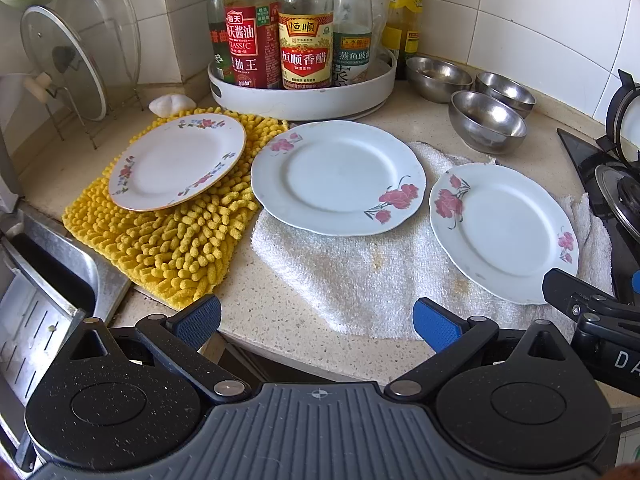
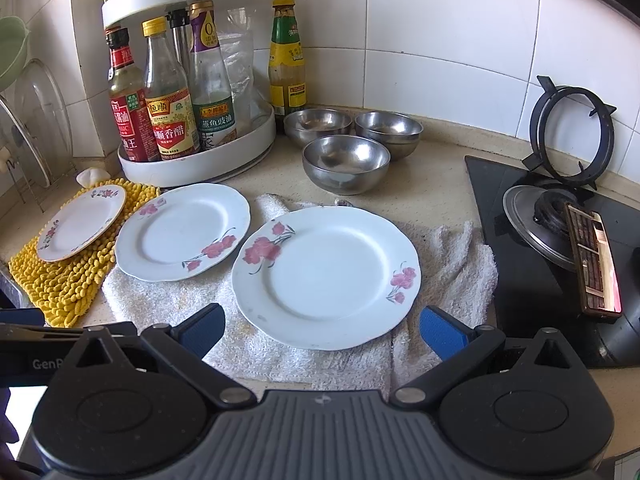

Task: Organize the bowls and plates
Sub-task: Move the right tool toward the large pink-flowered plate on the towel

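Three flowered white plates lie in a row on the counter. The small plate (image 1: 178,162) (image 2: 82,222) rests on a yellow mat. The middle plate (image 1: 338,178) (image 2: 182,232) and the right plate (image 1: 504,232) (image 2: 326,276) rest on a white towel. Three steel bowls (image 1: 486,120) (image 2: 346,162) stand behind them, apart from each other. My left gripper (image 1: 316,320) is open and empty above the counter's front edge. My right gripper (image 2: 322,330) is open and empty, just short of the right plate's near rim; it also shows in the left wrist view (image 1: 592,304).
A white turntable tray (image 1: 304,94) (image 2: 200,164) of sauce bottles stands at the back. Glass lids lean in a rack (image 1: 76,64) at the left. A sink (image 1: 48,288) is at the left front. A gas hob (image 2: 560,240) with a phone (image 2: 594,264) lies at the right.
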`<state>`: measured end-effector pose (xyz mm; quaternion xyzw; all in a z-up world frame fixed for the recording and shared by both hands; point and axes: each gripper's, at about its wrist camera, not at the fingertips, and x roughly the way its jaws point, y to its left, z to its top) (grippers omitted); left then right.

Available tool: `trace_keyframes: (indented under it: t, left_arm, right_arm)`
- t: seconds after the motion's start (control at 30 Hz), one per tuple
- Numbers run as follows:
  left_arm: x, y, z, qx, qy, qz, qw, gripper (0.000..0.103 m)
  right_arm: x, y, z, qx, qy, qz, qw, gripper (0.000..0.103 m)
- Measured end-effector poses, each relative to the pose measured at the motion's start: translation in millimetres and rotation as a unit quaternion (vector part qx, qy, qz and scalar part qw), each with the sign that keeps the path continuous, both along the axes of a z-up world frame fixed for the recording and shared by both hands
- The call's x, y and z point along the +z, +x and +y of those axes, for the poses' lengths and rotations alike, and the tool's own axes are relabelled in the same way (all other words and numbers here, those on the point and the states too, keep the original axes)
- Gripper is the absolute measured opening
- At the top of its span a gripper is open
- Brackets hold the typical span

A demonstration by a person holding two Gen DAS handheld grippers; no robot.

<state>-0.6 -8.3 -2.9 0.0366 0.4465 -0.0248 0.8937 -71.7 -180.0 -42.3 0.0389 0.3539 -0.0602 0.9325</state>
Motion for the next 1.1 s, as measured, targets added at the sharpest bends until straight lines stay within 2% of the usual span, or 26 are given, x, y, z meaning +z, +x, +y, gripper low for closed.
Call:
trace_keyframes:
  t: [0.17, 0.37, 0.6, 0.77, 0.87, 1.1]
  left_arm:
    - [-1.3, 3.9, 2.3, -0.003, 0.011, 0.007, 0.9999, 0.103]
    - [-4.4, 8.2, 4.3, -0.005, -0.004, 0.004, 1.0, 0.103]
    - [-15.7, 19.8, 0.9, -0.009, -0.024, 0.03, 0.9992, 0.103]
    - [-21.1, 35.2, -14.5, -0.024, -0.046, 0.034, 0.9981, 0.103]
    - [-26.1, 47.7, -27.7, -0.034, -0.072, 0.052, 0.9955, 0.103]
    - [-40.5, 81.0, -60.6, -0.057, -0.081, 0.076, 0.9922, 0.102]
  right_arm:
    - [0.1, 2.1, -1.5, -0.001, 0.0, 0.003, 1.0, 0.103]
    - [-2.2, 6.2, -4.0, -0.002, -0.003, 0.01, 1.0, 0.103]
    - [-7.7, 23.2, -19.5, -0.002, -0.014, 0.027, 1.0, 0.103]
    - [-12.7, 47.8, -44.1, -0.004, -0.026, 0.033, 0.999, 0.103]
    - [-19.7, 64.4, -62.6, -0.004, -0.023, 0.047, 0.999, 0.103]
    - [-41.4, 102.0, -95.7, 0.033, 0.001, 0.09, 0.995, 0.103]
